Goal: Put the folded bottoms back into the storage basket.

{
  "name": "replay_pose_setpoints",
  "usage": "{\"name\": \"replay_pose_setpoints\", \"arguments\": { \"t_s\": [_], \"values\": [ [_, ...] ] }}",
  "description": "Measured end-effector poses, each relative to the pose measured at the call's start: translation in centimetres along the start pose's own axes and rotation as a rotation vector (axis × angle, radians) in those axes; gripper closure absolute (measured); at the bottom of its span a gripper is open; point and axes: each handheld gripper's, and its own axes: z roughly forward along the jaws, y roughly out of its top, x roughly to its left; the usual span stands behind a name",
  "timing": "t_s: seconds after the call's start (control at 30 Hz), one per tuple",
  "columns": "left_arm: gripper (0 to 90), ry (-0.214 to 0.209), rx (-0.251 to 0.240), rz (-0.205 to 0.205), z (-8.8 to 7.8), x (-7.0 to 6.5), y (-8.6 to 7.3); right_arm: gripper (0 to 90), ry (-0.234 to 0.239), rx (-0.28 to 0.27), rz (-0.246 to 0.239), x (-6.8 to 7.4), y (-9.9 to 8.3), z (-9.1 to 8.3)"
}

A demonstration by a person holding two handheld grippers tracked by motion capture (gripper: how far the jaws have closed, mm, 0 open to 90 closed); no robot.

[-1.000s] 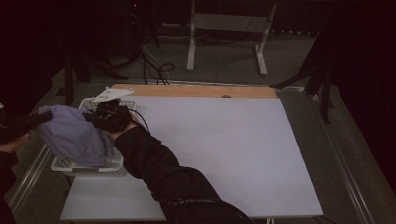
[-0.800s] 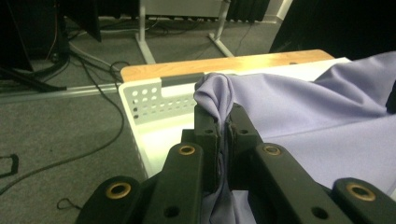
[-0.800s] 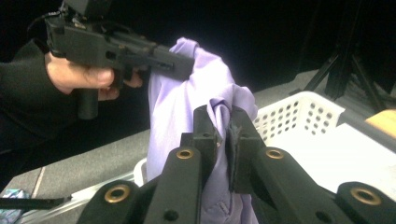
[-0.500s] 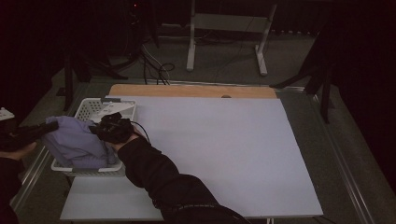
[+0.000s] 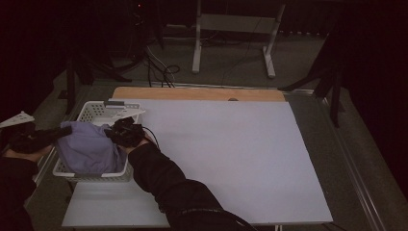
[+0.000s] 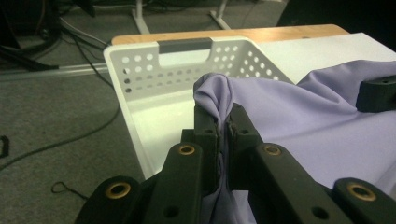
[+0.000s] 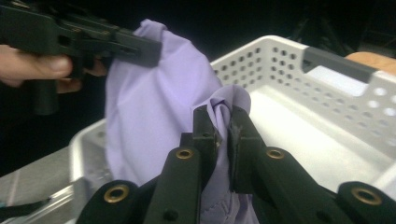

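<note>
A lilac cloth [image 5: 88, 147] hangs stretched between both grippers and sags into a white perforated basket [image 5: 96, 109] at the table's left edge. In the high view my left gripper [image 5: 67, 130] holds the cloth's left end and my right gripper [image 5: 114, 134] holds its right end. In the left gripper view my left gripper [image 6: 223, 120] is shut on a bunched fold of the cloth [image 6: 327, 121] over the basket [image 6: 140, 70]. In the right gripper view my right gripper [image 7: 223, 122] pinches another fold of the cloth [image 7: 154, 102] above the basket [image 7: 299, 84]; the other gripper shows there at top left.
A large pale sheet [image 5: 231, 154] covers the table, with a wooden strip [image 5: 197, 94] along its far edge. A metal stand [image 5: 235, 29] and cables [image 5: 159, 67] sit on the floor beyond. Rails run along both table sides.
Both grippers have come down with the cloth, which now sits lower inside the basket. Both keep their hold on it.
</note>
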Motion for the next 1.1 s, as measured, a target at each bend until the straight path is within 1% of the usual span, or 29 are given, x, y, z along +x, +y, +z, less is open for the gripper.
{"name": "replay_pose_setpoints", "arguments": {
  "t_s": [0.07,0.1,0.17,0.27,0.37,0.43,0.47,0.53,0.57,0.6,0.63,0.67,0.7,0.73,0.77,0.8,0.83,0.87,0.93,0.97,1.03,1.07,1.1],
  "values": [
    [86.1,0.013,-0.009,0.018,0.4,0.1,0.0,83.4,-0.022,0.007,-0.005,-0.4,0.0,0.3],
    [86.1,0.01,-0.01,0.016,0.7,0.1,0.1,83.3,-0.031,0.006,-0.005,-0.6,0.0,0.4],
    [85.9,0.013,-0.014,0.018,1.2,0.2,0.1,83.2,-0.048,0.01,-0.021,-0.9,0.1,0.6],
    [85.8,0.021,-0.005,0.019,2.0,0.3,0.3,83.2,-0.076,0.021,-0.032,-1.6,0.1,0.9],
    [85.7,0.031,-0.004,0.008,2.6,0.4,0.4,83.1,-0.091,0.028,-0.026,-2.1,0.0,1.3],
    [85.6,0.034,-0.001,0.012,3.0,0.4,0.5,83.0,-0.097,0.032,-0.024,-2.4,0.0,1.6],
    [85.4,0.039,0.007,0.014,3.2,0.5,0.6,83.0,-0.109,0.036,-0.028,-2.5,0.0,1.7],
    [85.1,0.042,0.017,0.027,3.5,0.5,0.7,82.9,-0.114,0.044,-0.024,-2.8,0.0,1.9],
    [84.9,0.044,0.02,0.027,3.6,0.6,0.8,82.8,-0.117,0.042,-0.02,-3.0,0.0,2.0],
    [84.9,0.045,0.017,0.032,3.7,0.6,0.9,82.8,-0.121,0.044,-0.023,-3.1,0.0,2.1],
    [84.7,0.05,0.02,0.033,3.9,0.6,1.0,82.8,-0.131,0.045,-0.027,-3.2,0.1,2.2],
    [84.6,0.046,0.023,0.028,4.0,0.6,1.1,82.4,-0.134,0.044,-0.025,-3.3,0.2,2.3],
    [84.5,0.048,0.027,0.033,4.2,0.7,1.2,82.2,-0.144,0.048,-0.029,-3.4,0.3,2.4],
    [84.3,0.06,0.036,0.042,4.4,0.7,1.3,82.2,-0.151,0.052,-0.025,-3.5,0.4,2.5],
    [84.2,0.062,0.045,0.045,4.6,0.7,1.3,82.0,-0.152,0.053,-0.029,-3.6,0.5,2.6],
    [84.2,0.063,0.056,0.048,4.9,0.7,1.4,81.5,-0.159,0.063,-0.023,-3.7,0.5,2.7],
    [83.3,0.067,0.064,0.051,5.1,0.7,1.4,80.3,-0.165,0.065,-0.01,-3.7,0.5,2.9],
    [82.8,0.066,0.076,0.057,5.3,0.7,1.4,78.8,-0.171,0.066,-0.012,-3.8,0.4,2.9],
    [79.9,0.069,0.087,0.07,5.7,0.6,1.4,72.7,-0.166,0.063,-0.006,-3.9,0.4,3.1],
    [79.8,0.074,0.086,0.089,5.8,0.5,1.4,72.1,-0.181,0.064,-0.005,-3.9,0.4,3.2],
    [77.1,0.086,0.073,0.101,5.9,0.3,1.5,67.5,-0.18,0.055,-0.006,-4.0,0.5,3.1],
    [77.1,0.089,0.063,0.103,5.9,0.2,1.6,66.8,-0.19,0.046,-0.012,-4.1,0.5,3.1],
    [74.1,0.091,0.055,0.107,5.9,0.0,1.7,62.0,-0.196,0.034,-0.013,-4.1,0.6,3.0]
  ]
}}
